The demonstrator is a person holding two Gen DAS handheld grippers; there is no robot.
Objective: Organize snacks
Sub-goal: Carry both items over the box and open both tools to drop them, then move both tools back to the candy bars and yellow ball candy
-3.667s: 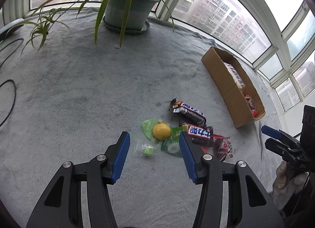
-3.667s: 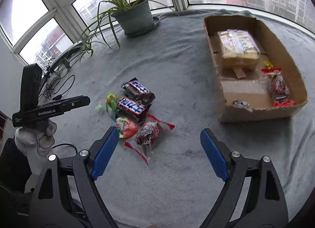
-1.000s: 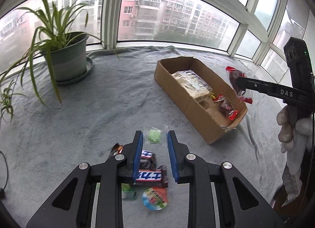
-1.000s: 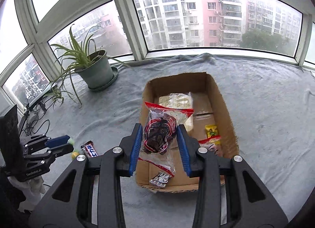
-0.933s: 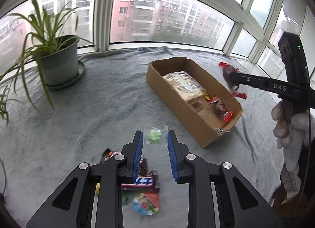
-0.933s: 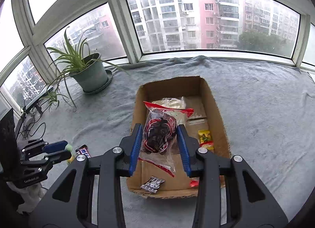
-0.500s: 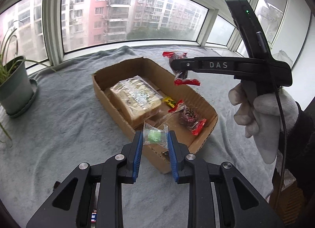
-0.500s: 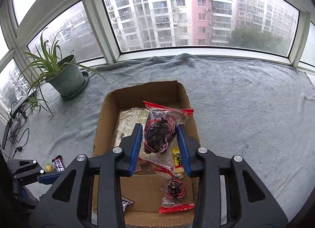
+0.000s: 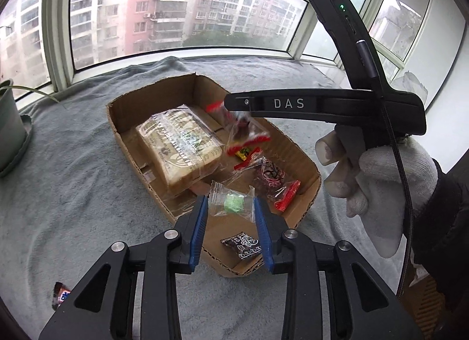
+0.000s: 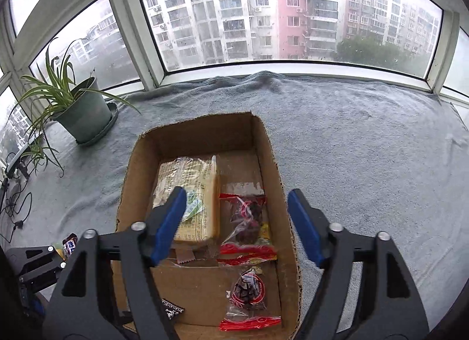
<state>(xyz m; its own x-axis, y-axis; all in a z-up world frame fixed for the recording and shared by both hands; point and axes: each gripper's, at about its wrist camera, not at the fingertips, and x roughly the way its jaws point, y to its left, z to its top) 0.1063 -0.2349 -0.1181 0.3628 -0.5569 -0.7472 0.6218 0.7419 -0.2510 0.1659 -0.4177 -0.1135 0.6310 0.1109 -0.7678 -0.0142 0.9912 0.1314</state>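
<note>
Both grippers now hang over the cardboard box [image 10: 272,164], the right gripper [image 10: 237,222] just opened with its red packet [image 10: 247,216] dropping straight below, the left gripper [image 9: 231,222] loosening around the green candy [image 9: 233,202].

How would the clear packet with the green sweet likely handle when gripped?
The clear packet probably weighs little: it looks small and thin. Its crinkled film looks floppy and perhaps slippery between the left hand-held gripper pads, so it may slide.

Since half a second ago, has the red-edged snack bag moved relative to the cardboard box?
Yes. The red-edged snack bag has left the right gripper, whose jaws have just been opening, and dropped toward the cardboard box floor.
</note>
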